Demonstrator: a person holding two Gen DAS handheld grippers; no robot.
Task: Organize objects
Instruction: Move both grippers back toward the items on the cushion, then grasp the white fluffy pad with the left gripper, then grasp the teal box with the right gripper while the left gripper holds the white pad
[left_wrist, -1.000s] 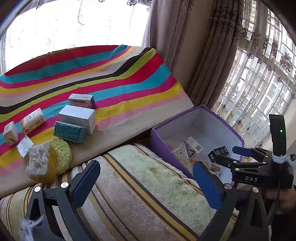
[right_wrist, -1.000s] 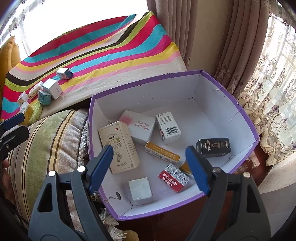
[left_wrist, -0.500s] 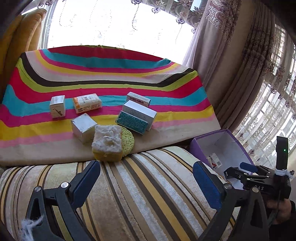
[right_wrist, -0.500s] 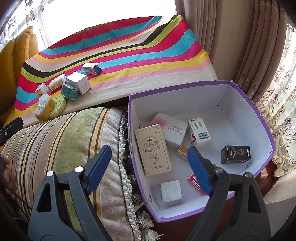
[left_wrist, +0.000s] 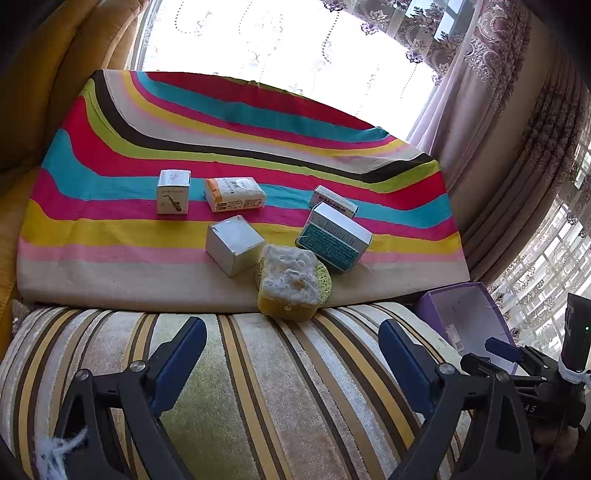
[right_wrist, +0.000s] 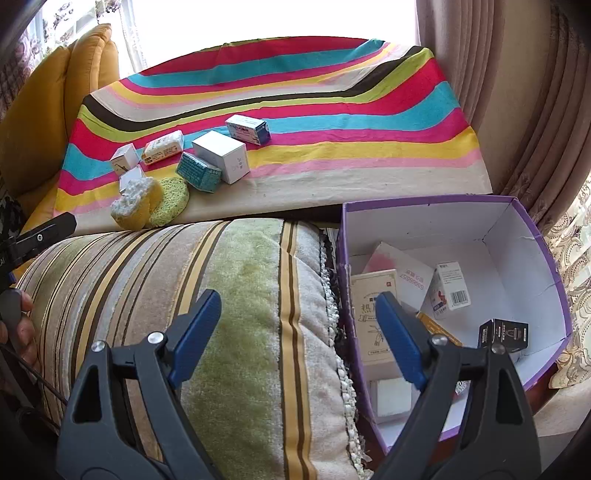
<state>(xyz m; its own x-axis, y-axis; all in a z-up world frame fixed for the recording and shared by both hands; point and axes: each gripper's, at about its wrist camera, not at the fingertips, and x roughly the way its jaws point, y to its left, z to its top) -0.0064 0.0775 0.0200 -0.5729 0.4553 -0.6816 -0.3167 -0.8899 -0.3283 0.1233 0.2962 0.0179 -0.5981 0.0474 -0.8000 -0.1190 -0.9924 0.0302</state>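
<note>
Several small boxes lie on the striped cloth: a white saxophone box, an orange-white box, a silver cube, a teal-white box and a blue-white box. A yellow sponge sits at the cloth's front edge on a green round pad. My left gripper is open and empty over the striped cushion, short of the sponge. My right gripper is open and empty over the cushion's right end, beside the purple box that holds several packets.
The striped cushion lies between me and the cloth. A yellow sofa back stands at left. Curtains hang at right. The purple box also shows in the left wrist view, with the right gripper beside it.
Both grippers have swung left, away from the purple box and toward the cloth. The boxes and sponge now sit centred in the left wrist view. Both stay open and empty.
</note>
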